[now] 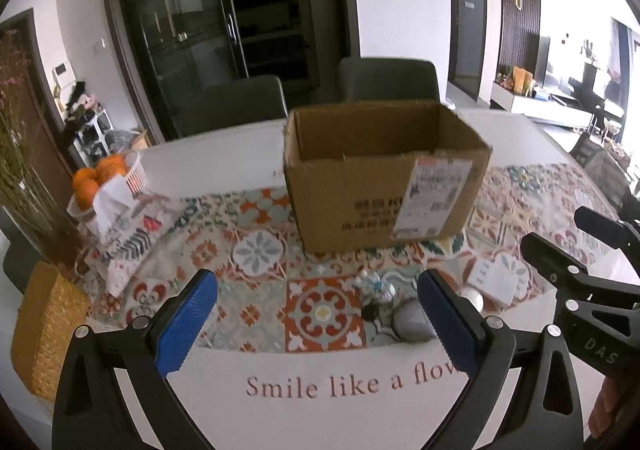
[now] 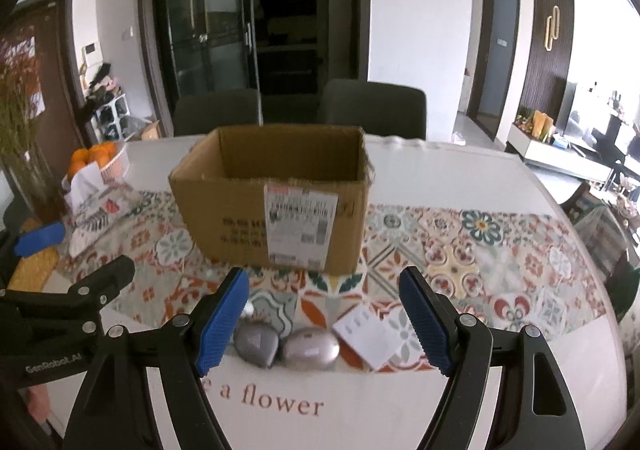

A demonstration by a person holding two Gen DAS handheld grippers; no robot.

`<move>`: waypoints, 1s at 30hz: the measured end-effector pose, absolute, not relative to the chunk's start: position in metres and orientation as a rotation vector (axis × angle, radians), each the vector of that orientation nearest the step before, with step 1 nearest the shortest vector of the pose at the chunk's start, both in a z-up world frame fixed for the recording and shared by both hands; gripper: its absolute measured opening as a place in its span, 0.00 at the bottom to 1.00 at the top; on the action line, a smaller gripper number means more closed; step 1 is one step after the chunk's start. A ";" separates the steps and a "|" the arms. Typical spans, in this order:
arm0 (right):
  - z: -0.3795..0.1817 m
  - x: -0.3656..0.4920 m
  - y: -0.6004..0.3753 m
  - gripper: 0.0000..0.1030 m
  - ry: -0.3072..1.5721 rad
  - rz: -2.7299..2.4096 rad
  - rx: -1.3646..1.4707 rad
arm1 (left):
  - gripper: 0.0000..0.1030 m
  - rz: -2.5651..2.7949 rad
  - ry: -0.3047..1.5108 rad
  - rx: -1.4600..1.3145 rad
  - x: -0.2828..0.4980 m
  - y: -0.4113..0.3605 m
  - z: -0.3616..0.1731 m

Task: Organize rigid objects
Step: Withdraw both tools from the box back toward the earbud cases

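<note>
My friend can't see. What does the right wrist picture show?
Open blue-tipped tongs hover over two silver pebble-shaped objects and a small white card on a patterned table runner. An open cardboard box stands behind them.

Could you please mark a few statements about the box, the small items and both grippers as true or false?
1. The cardboard box stands open at the top. True.
2. The right gripper is shut on a grey pebble-shaped item. False: it is open, holding nothing.
3. Two grey rounded items lie side by side before the box. True.
4. The oranges are inside the box. False: they sit in a white basket at the left.
5. The left gripper is open. True.
</note>
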State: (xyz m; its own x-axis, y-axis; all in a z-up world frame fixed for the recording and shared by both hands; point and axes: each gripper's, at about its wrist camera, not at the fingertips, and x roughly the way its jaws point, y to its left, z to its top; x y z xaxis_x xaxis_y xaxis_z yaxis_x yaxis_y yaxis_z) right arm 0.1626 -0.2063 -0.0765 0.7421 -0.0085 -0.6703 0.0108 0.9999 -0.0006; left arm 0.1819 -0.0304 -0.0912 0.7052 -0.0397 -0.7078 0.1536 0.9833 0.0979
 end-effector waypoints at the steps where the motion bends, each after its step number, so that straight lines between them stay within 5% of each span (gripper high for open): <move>1: -0.081 0.161 -0.206 0.75 0.743 -0.013 -0.001 | 0.99 -0.112 0.787 0.151 0.181 -0.030 -0.096; 30: -0.201 0.169 -0.197 0.71 0.918 0.118 -0.103 | 0.99 -0.131 0.906 0.208 0.179 -0.041 -0.200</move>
State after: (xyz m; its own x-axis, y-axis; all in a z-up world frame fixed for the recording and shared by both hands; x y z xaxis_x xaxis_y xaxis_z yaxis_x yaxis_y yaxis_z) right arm 0.1693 -0.1971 -0.2011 0.6020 0.0578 -0.7964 -0.1453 0.9887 -0.0381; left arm 0.1790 -0.0412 -0.1995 0.6111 -0.0249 -0.7911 0.2003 0.9719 0.1241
